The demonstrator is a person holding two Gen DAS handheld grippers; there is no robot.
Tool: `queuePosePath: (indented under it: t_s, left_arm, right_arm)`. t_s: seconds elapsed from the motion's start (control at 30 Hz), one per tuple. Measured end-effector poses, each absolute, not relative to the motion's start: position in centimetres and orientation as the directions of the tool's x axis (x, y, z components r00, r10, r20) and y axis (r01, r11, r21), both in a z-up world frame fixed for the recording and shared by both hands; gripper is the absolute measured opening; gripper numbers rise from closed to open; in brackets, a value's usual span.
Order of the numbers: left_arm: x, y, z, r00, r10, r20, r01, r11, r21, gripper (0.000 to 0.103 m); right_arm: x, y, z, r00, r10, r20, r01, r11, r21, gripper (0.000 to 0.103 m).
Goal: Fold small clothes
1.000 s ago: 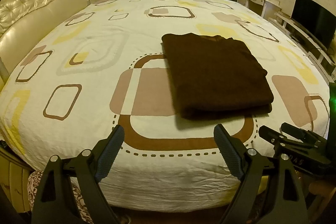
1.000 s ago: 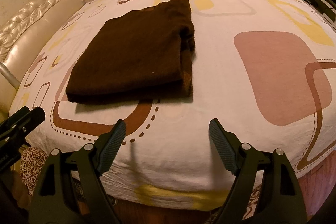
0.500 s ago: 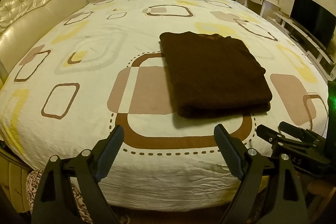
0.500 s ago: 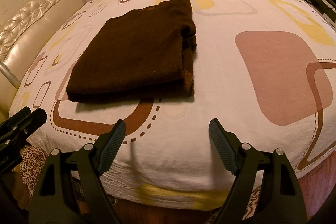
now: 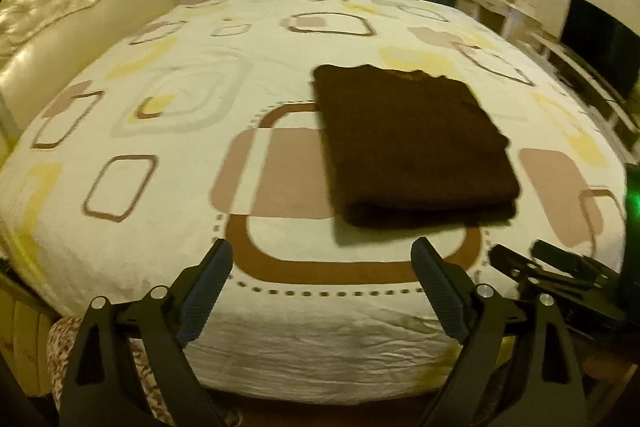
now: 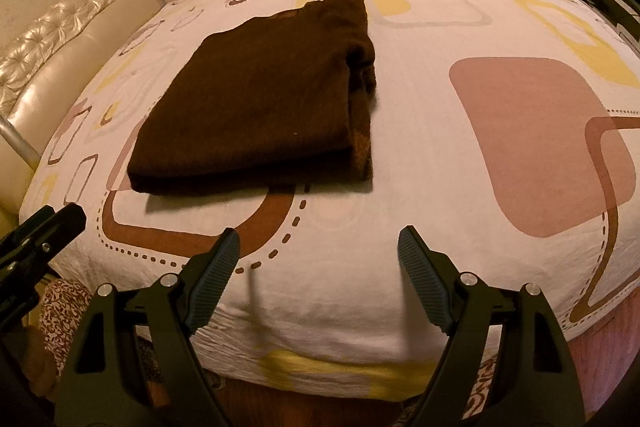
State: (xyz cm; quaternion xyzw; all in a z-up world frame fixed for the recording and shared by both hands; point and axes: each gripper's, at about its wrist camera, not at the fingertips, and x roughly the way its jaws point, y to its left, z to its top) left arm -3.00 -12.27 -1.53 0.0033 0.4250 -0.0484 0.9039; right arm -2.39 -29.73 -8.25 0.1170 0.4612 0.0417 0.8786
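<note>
while both grippers hang off the near edge of the bed (image 5: 120,235), i see the cloth (image 5: 412,147) lying flat on the sheet, already a neat brown rectangle, well apart from either tool. my left gripper (image 5: 322,285) has its fingers spread wide with nothing between them, and my right gripper (image 6: 319,269) is the same, spread and empty. from the right view the cloth (image 6: 260,99) shows stacked layers along its right side and a rounded fold along the near edge. i judge it soft, thick and light, probably fuzzy enough not to slip, but limp, so it will sag and shed layers if i lift one corner. if another fold is wanted, i'd pinch through all layers at the two near corners, one per gripper.
</note>
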Motion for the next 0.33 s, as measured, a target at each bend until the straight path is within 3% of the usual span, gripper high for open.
queuePosePath:
  t_s: [0.2,0.33]
  left_arm:
    - [1.2,-8.3,0.1,0.646,-0.106,-0.756,0.004,0.991,-0.135,0.09]
    - [9.7,-5.1,-0.2,0.639,0.012,-0.769,-0.095,0.993,-0.063,0.09]
  right_arm:
    - [-0.5,-32.1,-7.2,0.564,0.287,-0.774,0.056,0.922,0.383,0.081]
    - [4.0,-36.5,-5.4,0.626,0.235,-0.744,0.132,0.908,0.398,0.087]
